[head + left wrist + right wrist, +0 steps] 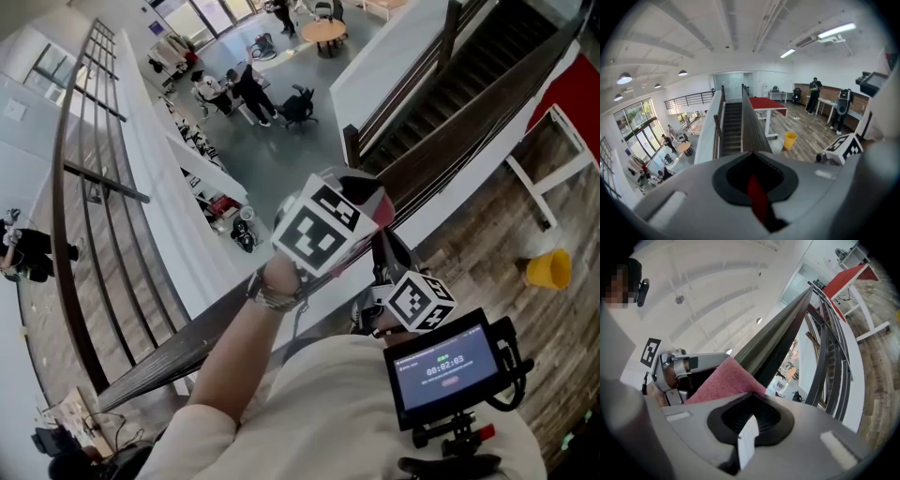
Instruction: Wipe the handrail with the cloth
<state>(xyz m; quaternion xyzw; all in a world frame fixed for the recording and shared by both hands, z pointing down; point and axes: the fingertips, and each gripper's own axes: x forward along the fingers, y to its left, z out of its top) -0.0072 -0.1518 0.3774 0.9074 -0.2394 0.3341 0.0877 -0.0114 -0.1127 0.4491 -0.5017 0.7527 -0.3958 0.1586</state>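
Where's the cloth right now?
In the head view the pink cloth sits mid-frame on the dark handrail, right beside the left gripper. The right gripper view shows it bunched against the rail's left side.

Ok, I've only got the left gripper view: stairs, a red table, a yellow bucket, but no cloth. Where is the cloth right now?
Observer: The right gripper view shows it: a pink cloth against the dark handrail, just ahead of that camera.
Operator: Is my left gripper near it?
Observer: Yes. The left gripper has its front end at the cloth's top edge; whether it grips the cloth I cannot tell.
Operator: Is the cloth spread flat?
Observer: No, it humps up to a peak on the handrail.
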